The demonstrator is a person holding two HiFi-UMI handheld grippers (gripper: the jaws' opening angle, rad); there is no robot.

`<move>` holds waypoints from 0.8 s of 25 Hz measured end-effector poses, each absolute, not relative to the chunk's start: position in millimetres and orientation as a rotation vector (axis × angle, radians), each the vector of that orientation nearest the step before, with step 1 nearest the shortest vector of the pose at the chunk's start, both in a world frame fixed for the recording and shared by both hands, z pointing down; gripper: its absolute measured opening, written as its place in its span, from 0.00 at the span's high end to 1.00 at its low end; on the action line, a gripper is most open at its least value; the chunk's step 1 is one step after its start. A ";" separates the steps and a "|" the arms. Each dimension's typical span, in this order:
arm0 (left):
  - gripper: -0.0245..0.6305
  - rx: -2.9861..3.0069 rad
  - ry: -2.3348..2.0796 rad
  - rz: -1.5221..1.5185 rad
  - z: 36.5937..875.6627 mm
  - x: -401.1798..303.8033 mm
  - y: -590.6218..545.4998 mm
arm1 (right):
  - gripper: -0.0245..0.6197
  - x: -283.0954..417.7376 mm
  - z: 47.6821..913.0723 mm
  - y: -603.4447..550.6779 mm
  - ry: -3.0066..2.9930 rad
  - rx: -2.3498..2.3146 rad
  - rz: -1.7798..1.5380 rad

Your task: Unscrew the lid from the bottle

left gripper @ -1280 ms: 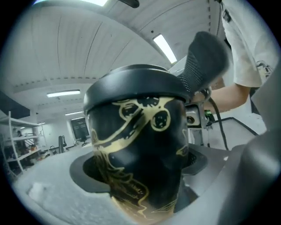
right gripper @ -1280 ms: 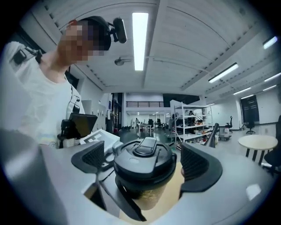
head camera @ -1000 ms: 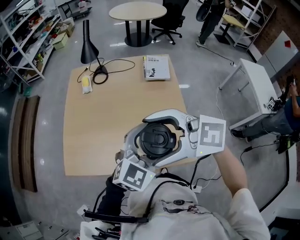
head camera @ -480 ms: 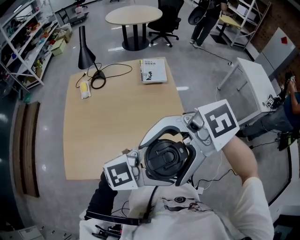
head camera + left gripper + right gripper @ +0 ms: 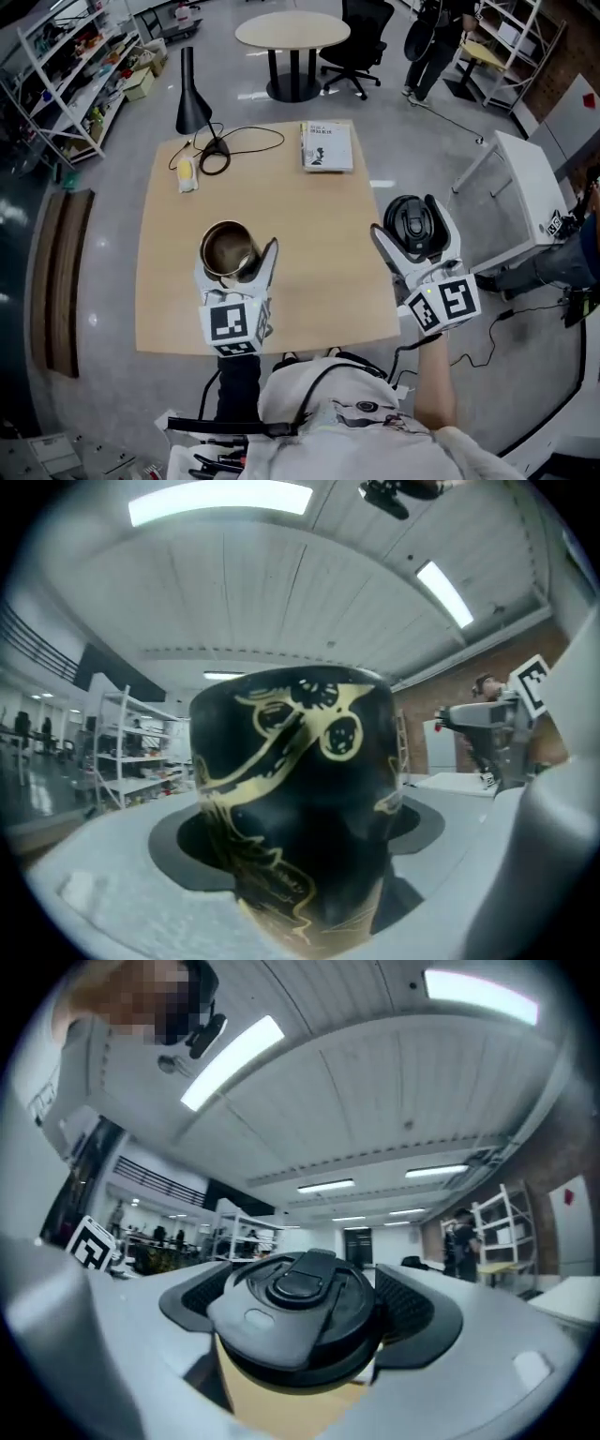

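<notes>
The black bottle with gold drawings stands lidless, its mouth facing up, over the front left of the wooden table. My left gripper is shut on its body; the left gripper view shows the bottle filling the space between the jaws. The black lid is off the bottle, and my right gripper is shut on it beyond the table's right edge. In the right gripper view the lid sits between the pads with its flip latch on top. The two grippers are well apart.
At the table's far side are a black lamp with a coiled cable, a small yellow object and a book. A round table, an office chair, shelves and a white table stand around.
Earlier both grippers were pressed together near my body with the lid on the bottle. Now they are apart: the left has carried the open bottle left, the right has taken the lid right.
</notes>
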State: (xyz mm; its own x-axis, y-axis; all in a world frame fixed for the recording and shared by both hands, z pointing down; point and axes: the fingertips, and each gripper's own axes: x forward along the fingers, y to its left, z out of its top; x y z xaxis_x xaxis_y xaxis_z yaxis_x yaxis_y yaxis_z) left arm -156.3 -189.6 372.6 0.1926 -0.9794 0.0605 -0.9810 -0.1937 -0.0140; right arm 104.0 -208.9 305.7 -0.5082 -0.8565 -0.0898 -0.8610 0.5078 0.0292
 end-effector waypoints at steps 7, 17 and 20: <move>0.28 2.420 -2.012 0.190 375.2 -159.8 -199.7 | 0.21 119.0 355.5 -216.5 2.597 -1.690 -0.025; 0.28 2.461 -1.978 0.224 378.4 -142.9 -201.1 | 0.22 128.9 358.7 -228.0 2.585 -1.745 -0.001; 0.28 2.466 -1.981 0.230 377.7 -143.5 -202.5 | 0.22 124.6 358.7 -231.0 2.595 -1.722 0.002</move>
